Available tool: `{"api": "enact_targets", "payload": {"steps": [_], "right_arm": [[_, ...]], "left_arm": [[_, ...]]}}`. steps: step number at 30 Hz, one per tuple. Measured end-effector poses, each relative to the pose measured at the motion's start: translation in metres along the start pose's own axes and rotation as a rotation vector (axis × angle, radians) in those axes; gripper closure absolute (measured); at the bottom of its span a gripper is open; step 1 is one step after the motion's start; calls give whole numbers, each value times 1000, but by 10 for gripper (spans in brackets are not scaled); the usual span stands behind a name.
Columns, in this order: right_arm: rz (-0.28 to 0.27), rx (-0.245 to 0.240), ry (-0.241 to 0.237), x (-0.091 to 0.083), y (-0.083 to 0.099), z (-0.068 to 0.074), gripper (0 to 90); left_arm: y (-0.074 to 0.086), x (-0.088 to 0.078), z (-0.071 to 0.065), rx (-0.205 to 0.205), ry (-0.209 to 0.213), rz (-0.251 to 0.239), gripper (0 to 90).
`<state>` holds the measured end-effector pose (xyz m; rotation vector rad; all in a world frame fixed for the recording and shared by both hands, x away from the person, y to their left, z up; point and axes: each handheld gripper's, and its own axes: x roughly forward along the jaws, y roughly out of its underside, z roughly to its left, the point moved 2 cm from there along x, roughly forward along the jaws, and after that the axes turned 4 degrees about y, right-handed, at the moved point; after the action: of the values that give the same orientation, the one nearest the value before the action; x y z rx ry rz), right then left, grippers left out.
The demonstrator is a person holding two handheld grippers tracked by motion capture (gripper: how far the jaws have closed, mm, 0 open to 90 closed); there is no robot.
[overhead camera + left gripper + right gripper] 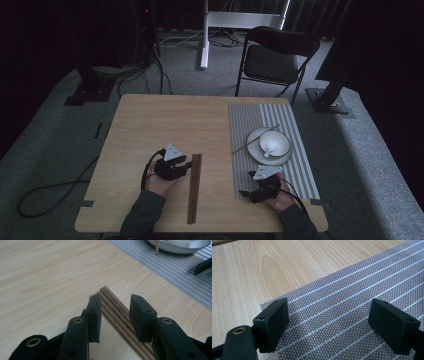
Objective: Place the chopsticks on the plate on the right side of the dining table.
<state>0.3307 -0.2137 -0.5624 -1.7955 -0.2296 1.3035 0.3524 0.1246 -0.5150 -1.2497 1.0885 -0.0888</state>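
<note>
A bundle of dark wooden sticks lies lengthwise on the light wood table, left of the striped placemat. My left gripper is at the bundle's far end. In the left gripper view, the left gripper is open, its jaws standing on either side of the sticks. One pad is close to the bundle's edge and the other is clear of it. My right gripper hovers over the placemat's near left corner. Its jaws are wide open above the placemat with nothing between them.
On the placemat stands a white plate holding a white bowl with a spoon in it; a thin stick leans across the plate. A black folding chair stands beyond the table's far edge.
</note>
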Motion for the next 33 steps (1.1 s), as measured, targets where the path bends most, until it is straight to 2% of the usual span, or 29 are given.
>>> {"api": "enact_targets", "payload": {"steps": [15, 25, 33], "right_arm": [[1, 1, -1, 0, 0, 0, 159], [0, 0, 0, 0, 0, 0, 159], [0, -1, 0, 0, 0, 0, 159]], "left_arm": [[27, -2, -15, -29, 16, 20, 608], [47, -3, -29, -33, 36, 61, 608], [55, -3, -36, -25, 47, 84, 608]]}}
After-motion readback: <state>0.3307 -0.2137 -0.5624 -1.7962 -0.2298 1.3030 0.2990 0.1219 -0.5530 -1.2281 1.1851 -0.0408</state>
